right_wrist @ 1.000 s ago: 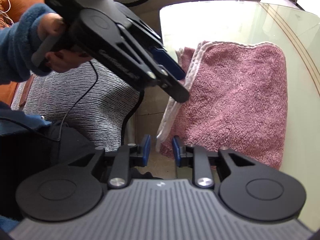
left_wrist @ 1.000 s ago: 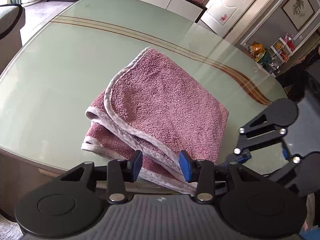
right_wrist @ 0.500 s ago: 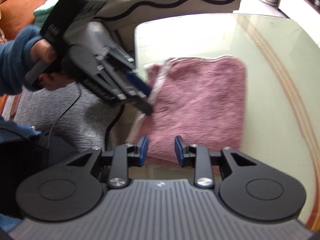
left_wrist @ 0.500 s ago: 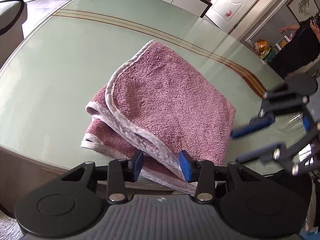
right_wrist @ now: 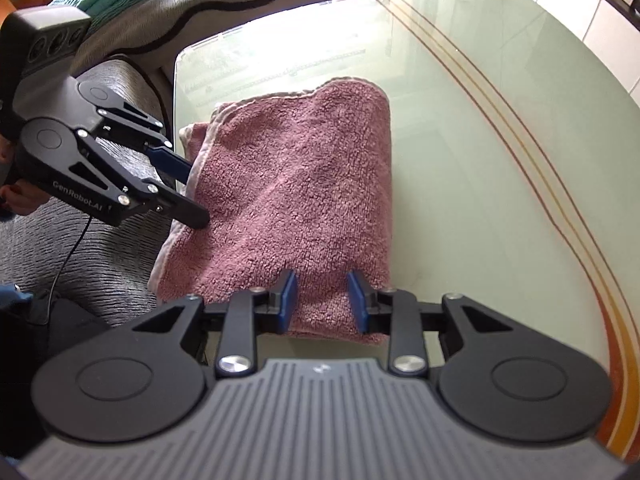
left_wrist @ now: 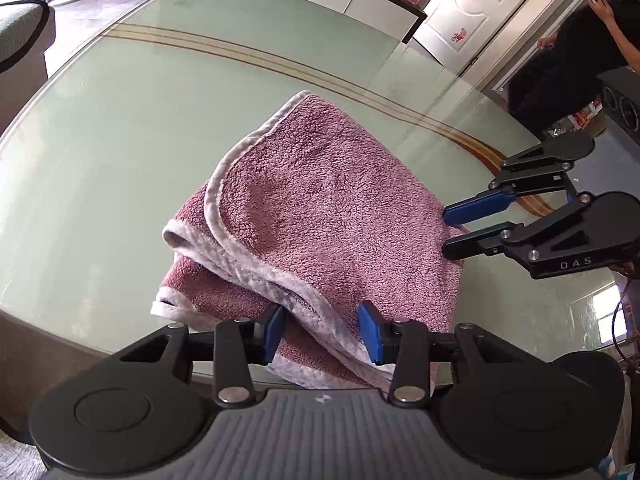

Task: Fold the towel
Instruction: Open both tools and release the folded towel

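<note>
Lying folded on the glass table (left_wrist: 120, 128), close to its near edge — a pink towel (left_wrist: 328, 208) with a pale hem, its hemmed layers stacked loosely and one corner poking just past the table edge. Hovering at that near edge, the left gripper (left_wrist: 320, 330), fingers having just been closing, with the hemmed edge of the towel running between the blue pads (left_wrist: 370, 336); a gap showing on the right pad's side, so not yet pinching. Seen from the right wrist, the same gripper (right_wrist: 188, 192) reaching in from the left table edge, one finger lying over the towel's hem and the other under or beside it. Sitting at the towel's folded side, toward the corner nearest the camera, the right gripper (right_wrist: 322, 300), fingers parted narrowly with the fold showing between them — pressing on it or merely straddling it, cannot tell. In the left wrist view, that gripper (left_wrist: 460, 232) touching the towel's right side. Standing beyond the far corner of the table, a person (left_wrist: 580, 52) in dark clothes.
</note>
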{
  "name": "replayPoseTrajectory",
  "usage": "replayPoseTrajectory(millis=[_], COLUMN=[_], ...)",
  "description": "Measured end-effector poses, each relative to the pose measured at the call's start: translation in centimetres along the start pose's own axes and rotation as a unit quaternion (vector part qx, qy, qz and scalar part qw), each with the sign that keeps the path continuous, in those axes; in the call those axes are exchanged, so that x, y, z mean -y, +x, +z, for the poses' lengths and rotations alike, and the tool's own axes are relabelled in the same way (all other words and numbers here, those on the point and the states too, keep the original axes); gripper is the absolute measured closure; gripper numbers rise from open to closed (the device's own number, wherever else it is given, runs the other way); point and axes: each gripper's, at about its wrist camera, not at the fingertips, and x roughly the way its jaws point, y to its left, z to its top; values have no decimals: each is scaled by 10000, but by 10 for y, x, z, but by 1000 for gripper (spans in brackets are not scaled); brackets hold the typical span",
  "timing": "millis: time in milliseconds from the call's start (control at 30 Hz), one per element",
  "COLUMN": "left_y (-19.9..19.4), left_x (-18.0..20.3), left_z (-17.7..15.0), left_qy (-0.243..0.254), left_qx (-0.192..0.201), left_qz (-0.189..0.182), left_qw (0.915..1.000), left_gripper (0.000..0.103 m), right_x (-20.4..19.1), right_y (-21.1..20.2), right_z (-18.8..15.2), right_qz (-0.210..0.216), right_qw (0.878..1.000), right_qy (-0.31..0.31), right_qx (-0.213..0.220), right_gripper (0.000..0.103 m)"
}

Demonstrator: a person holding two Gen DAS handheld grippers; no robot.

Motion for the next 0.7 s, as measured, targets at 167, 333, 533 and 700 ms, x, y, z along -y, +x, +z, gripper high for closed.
replayPoseTrajectory(millis=[167,333,533,700], left_y=[-12,-28,-40,-28], left_x=[10,22,36,31], left_z=[-5,-6,-9,-14], left_qy=[234,401,460,342], left_qx=[231,423,477,205], left_qz=[30,95,151,269], left_qw=[9995,9983,9977,9988], left_gripper=[91,93,92,92], right_x=[-3,-2,-5,-4], right_y=[0,-2,-6,-7], right_z=[-2,-3,-5,-2], right_qz=[-5,-15,19,31], right_qw=[10000,10000,9999,9999], right_qy=[-16,-81,-148,-138], right_qx=[-6,-2,11,75], right_gripper=[73,73,72,72])
